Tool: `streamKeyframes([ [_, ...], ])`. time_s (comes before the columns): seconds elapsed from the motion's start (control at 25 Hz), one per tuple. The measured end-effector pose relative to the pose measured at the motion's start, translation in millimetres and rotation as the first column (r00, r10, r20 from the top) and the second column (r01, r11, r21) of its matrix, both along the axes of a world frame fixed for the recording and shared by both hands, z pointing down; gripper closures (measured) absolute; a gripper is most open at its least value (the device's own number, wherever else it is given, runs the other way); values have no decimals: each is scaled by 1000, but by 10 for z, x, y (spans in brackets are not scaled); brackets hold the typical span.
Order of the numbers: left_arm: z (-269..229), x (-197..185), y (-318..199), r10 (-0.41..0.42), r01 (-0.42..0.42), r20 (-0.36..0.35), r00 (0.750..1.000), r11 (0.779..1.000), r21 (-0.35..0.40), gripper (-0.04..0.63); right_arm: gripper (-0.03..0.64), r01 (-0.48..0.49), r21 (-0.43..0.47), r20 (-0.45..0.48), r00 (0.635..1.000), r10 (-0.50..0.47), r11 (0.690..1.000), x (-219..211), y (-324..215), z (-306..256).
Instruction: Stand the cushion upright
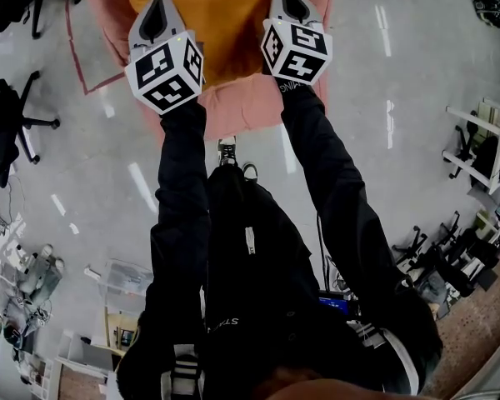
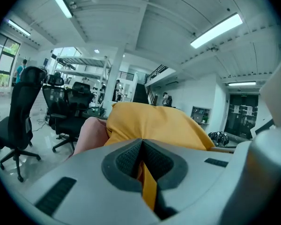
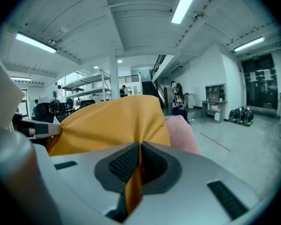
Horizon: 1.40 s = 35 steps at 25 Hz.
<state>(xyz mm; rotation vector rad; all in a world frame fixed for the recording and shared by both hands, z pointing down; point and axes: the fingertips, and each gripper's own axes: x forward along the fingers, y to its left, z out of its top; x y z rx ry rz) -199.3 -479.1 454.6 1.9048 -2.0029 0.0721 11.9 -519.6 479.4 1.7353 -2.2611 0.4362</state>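
A yellow-orange cushion (image 1: 217, 15) is held up over a pink seat (image 1: 233, 107) at the top of the head view. My left gripper (image 1: 157, 15) is shut on the cushion's left edge, and my right gripper (image 1: 293, 2) is shut on its right edge. In the left gripper view the cushion (image 2: 150, 123) bulges ahead of the left gripper (image 2: 143, 161), with a fold of yellow fabric pinched between the jaws. In the right gripper view the cushion (image 3: 112, 121) spreads left from the right gripper (image 3: 139, 165), fabric clamped the same way. The cushion's top is cut off in the head view.
The pink seat (image 2: 89, 132) shows beside the cushion (image 3: 182, 132). Black office chairs (image 2: 18, 107) stand on the grey floor at left. Shelving and gear (image 1: 483, 152) line the right side, and clutter (image 1: 25, 282) lies at lower left.
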Motion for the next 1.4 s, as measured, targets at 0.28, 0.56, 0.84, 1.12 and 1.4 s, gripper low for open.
streamKeyframes([
  [0.28, 562, -101, -287, 9, -10, -17, 1000, 998, -67, 589, 594, 29, -53, -44, 999, -31, 998, -100, -302, 455],
  [0.56, 1367, -29, -83, 44, -51, -35, 998, 972, -228, 589, 594, 40, -234, -86, 994, -61, 971, 11, -97, 1263],
  [0.84, 1900, 44, 135, 89, -111, -73, 993, 916, -386, 577, 555, 74, -384, -107, 986, -124, 920, 160, 104, 1716],
  [1.12, 1715, -58, 341, 98, -112, -56, 994, 920, -376, 563, 520, 66, -323, -60, 994, -90, 944, 305, 257, 1324],
  [1.4, 935, -42, 870, 67, -70, -18, 998, 953, -294, 571, 585, 94, -209, -15, 995, -100, 973, 280, 869, 481],
])
